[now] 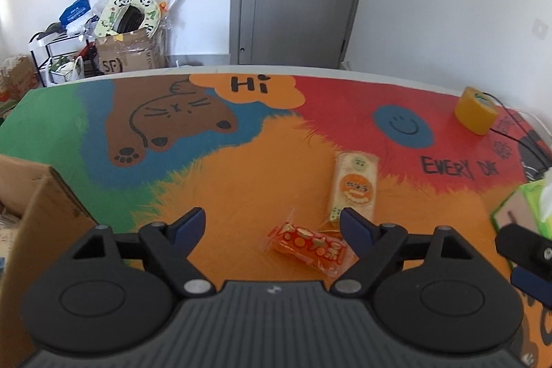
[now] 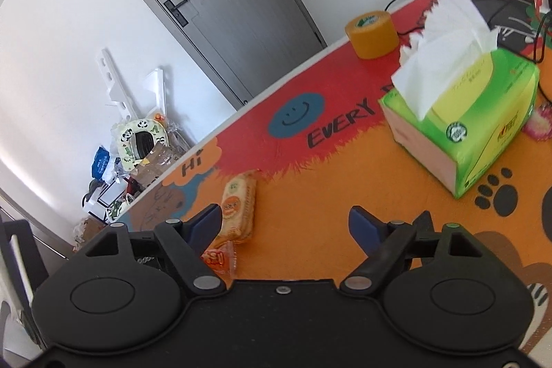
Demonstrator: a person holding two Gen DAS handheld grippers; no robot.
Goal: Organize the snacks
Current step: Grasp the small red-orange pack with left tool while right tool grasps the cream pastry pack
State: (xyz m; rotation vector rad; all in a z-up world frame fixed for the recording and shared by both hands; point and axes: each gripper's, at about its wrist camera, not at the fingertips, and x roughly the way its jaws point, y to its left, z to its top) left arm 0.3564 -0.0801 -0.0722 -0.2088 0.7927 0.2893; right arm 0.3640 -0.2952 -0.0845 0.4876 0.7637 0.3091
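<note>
The left gripper [image 1: 272, 223] hangs over the surface [image 1: 241, 168] with its fingers [image 1: 188, 225] spread and nothing between the pads. A red-orange snack packet [image 1: 308, 247] lies on the orange part of the mat just beyond and between those fingers, not touched. Touching its far end lies a long pale biscuit pack [image 1: 355, 185] with a round orange label; the print on both is too small to read.

The right gripper [image 2: 284, 219] also has its fingers [image 2: 207, 219] spread and empty; the biscuit pack sits just past its left finger, the packet beside it.

The mat reads "Hi" [image 1: 250, 84] in an orange bubble and "EVERY DAY" [image 1: 459, 166] on red, near a blue smiley. A green tissue box [image 2: 476, 112] stands to the right, a yellow tape roll [image 1: 476, 109] beyond it. A cardboard box [image 1: 41, 212] stands at the left; a carton on the floor reads "SF" [image 1: 110, 64].
</note>
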